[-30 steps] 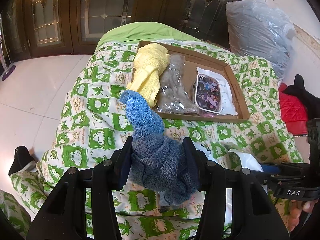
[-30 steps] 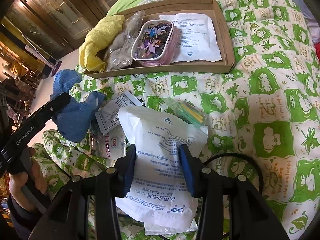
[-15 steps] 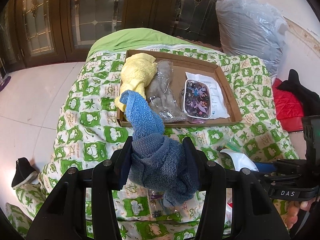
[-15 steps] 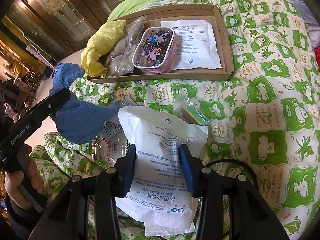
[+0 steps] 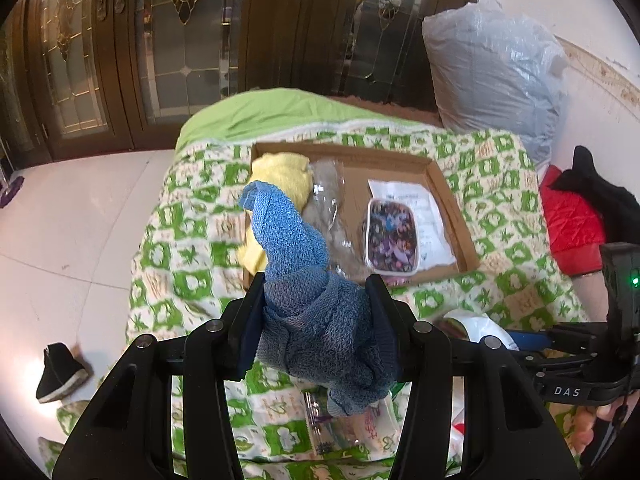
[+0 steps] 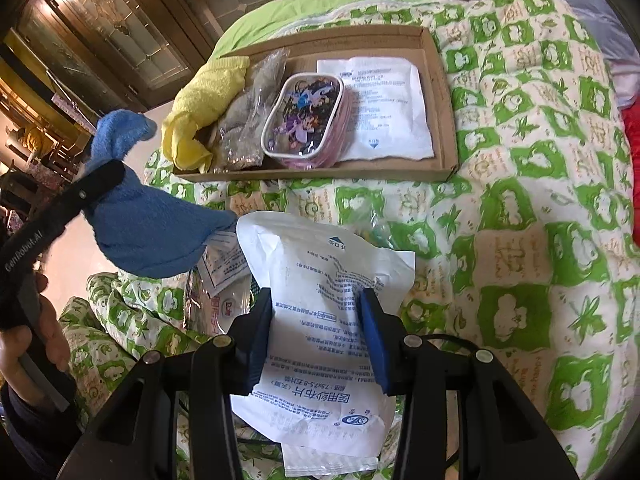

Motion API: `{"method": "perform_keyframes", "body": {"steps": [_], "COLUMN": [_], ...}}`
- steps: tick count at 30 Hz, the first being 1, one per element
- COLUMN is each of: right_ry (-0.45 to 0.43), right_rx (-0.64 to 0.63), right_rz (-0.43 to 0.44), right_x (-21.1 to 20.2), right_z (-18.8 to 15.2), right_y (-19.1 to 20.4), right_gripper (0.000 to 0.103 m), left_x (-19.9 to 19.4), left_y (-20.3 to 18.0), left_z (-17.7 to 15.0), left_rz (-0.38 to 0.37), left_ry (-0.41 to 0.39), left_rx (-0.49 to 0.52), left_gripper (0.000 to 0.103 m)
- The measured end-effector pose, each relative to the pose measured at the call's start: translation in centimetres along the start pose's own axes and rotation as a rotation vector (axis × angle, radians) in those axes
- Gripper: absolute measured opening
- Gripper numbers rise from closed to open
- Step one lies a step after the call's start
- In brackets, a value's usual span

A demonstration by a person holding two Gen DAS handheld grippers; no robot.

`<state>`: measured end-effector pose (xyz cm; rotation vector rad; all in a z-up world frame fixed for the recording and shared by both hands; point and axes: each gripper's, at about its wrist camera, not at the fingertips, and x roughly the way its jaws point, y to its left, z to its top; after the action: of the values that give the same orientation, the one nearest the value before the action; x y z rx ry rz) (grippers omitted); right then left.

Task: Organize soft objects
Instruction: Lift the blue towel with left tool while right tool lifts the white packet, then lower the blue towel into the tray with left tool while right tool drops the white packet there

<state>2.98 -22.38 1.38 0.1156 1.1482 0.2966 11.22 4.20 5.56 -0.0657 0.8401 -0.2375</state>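
Above the quilt (image 5: 192,240), your left gripper (image 5: 316,320) pinches the blue cloth (image 5: 312,312); only the right-wrist view shows your right gripper (image 6: 316,328) squeezing the white packet (image 6: 320,320).

Counts relative to the cardboard tray (image 6: 438,80): inside, one yellow towel (image 6: 208,96), one cartoon pouch (image 6: 306,118); outside, one blue towel (image 6: 148,232).

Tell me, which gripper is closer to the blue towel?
Left. The left gripper is clamped on the blue towel; the right gripper is beside it, gripping a white packet.
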Motion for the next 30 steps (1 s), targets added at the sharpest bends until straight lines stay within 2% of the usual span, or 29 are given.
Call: {"method": "perform_keyframes", "body": {"steps": [14, 22, 30], "right_ry": [-0.065, -0.107, -0.137], "right_rx": [-0.032, -0.047, -0.089], "right_rz": [-0.063, -0.128, -0.193], "right_x": [-1.5, -1.4, 1.1], "right_z": [3.3, 7.3, 11.9], "right_y": [-1.2, -2.8, -3.6], "right_gripper": [0.043, 0.043, 0.043], "left_x": [1.1, 3.5, 6.8], "left_y": [-2.2, -1.7, -0.8], "left_z": [3.7, 5.9, 8.2], "left_rz": [0.026, 0.044, 0.059], "left_ry": [-0.016, 0.002, 0.032], "left_rx": [0.094, 0.091, 0.083], "left_gripper": [0.049, 0.049, 0.049]}}
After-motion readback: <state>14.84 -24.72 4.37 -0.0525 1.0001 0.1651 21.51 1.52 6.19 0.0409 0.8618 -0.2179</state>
